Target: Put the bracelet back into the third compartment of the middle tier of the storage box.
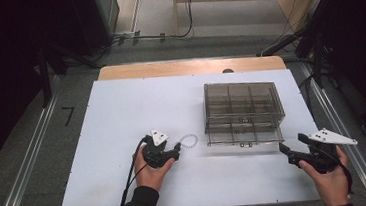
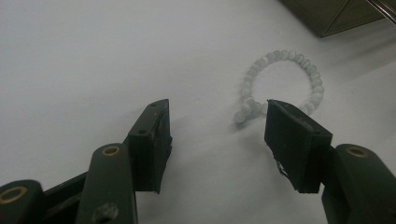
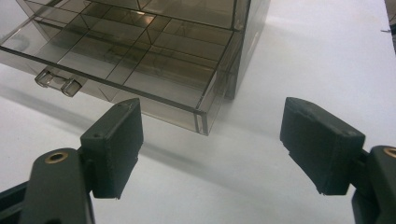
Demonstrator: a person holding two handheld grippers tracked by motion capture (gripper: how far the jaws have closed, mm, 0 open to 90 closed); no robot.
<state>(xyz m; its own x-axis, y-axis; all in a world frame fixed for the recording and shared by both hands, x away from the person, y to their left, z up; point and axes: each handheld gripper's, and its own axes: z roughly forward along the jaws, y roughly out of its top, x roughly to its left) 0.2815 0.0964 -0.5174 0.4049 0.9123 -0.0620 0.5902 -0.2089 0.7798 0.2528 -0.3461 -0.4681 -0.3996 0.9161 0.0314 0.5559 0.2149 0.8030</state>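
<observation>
A bracelet of pale beads [image 2: 280,53] lies flat on the white table, just ahead of my left gripper [image 2: 217,109]. The jaws stand apart, and the bracelet's near end lies by the right jaw's tip with no pad pressing on it. From above, my left gripper [image 1: 175,152] sits left of the bracelet [image 1: 190,136]. A smoky clear drawer box [image 1: 241,103] stands to the right, its bottom drawer [image 3: 140,60] pulled out, with divided compartments and a small clear handle [image 3: 58,83]. My right gripper [image 3: 212,112] is open just short of the drawer's corner, with nothing between its jaws.
The white table top [image 1: 122,118] has bare room left of and behind the bracelet. A wooden edge [image 1: 188,67] runs along the far side. Cables and dark stands lie on the floor beyond. My right gripper [image 1: 288,152] sits near the table's right front corner.
</observation>
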